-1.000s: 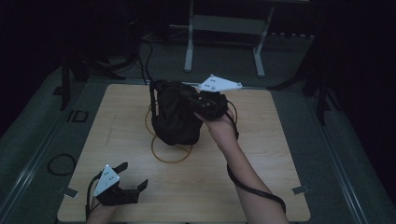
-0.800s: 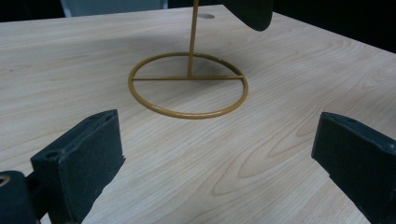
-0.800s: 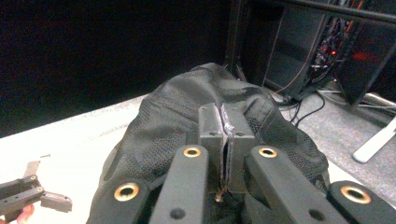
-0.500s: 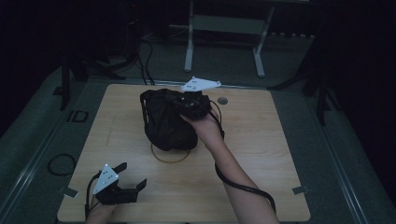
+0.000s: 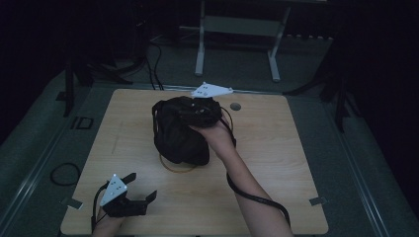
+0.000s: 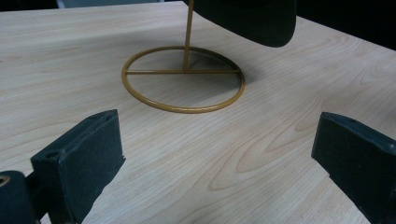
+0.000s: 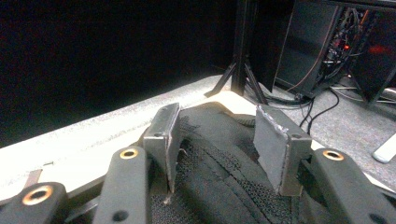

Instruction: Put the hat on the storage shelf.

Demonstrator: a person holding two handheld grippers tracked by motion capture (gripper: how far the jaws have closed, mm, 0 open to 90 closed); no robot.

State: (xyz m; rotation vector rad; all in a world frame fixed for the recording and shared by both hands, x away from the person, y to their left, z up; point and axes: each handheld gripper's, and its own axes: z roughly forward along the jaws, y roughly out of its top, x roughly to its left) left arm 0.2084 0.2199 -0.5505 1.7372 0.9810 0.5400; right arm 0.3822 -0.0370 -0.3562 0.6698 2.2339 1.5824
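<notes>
Our right gripper [image 5: 200,112] straddles a fold of the black cap [image 5: 180,131], its jaws part open with mesh bunched between them, while our left gripper [image 5: 132,200] waits spread wide and empty near the table [image 5: 276,168] front edge. The cap sits mid-table atop a gold wire stand [image 6: 183,78]. We judge it soft and light; best pinched at a seam. Its brim is hard to make out.

Right gripper [image 5: 190,114] on top of black bag [image 5: 180,131] over gold ring stand [image 5: 177,167], left gripper [image 5: 141,190] apart near table [image 5: 276,148] edge, fingers spread.
</notes>
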